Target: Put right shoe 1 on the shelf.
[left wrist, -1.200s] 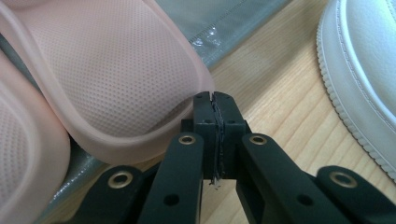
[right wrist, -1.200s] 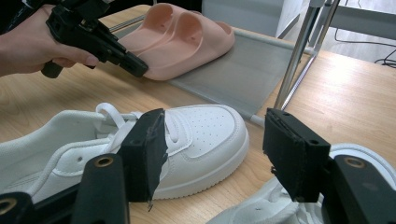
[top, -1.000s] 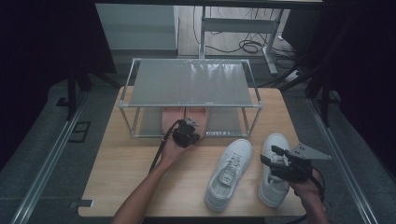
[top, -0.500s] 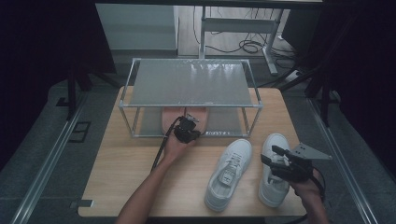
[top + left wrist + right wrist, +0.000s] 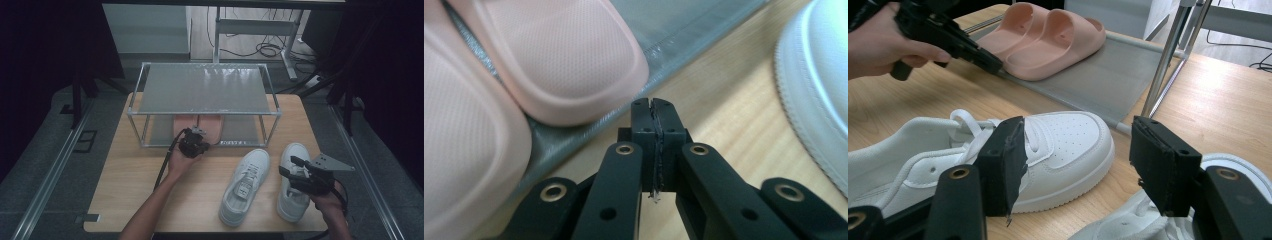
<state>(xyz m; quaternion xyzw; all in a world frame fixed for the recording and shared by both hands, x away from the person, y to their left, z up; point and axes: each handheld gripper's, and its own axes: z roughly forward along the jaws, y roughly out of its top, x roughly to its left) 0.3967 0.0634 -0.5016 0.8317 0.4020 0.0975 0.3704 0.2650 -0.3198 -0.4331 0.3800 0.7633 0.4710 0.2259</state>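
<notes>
at the left of the high view the left gripper (image 5: pixel 196 137) is seen at the front edge of a metal rack (image 5: pixel 205 90), held by a hand whose forearm comes up from the bottom edge. in the left gripper view its jaws are pressed flat together with nothing caught between them, the tips held above the wooden table (image 5: pixel 724 100) just beside the rim of the rack's grey lower shelf (image 5: pixel 684 30). a pair of pink slippers (image 5: pixel 197 125) is laid side by side on that lower shelf, toes towards the person; the nearer slipper (image 5: pixel 569 60) is seen just beyond the closed tips, apart from them, not touched.

further right, two white sneakers are set on the table in front of the rack, toes pointing away. the left sneaker (image 5: pixel 245 186) is placed between the two hands, well apart from the slippers. the right sneaker (image 5: pixel 294 185) is partly covered by the right gripper (image 5: pixel 292 167), which is held low over it. in the right gripper view the right gripper's jaws are spread wide, with nothing gripped; the toe of the left sneaker is seen through the gap beyond them, and the right sneaker lies beneath the right-hand jaw.
</notes>
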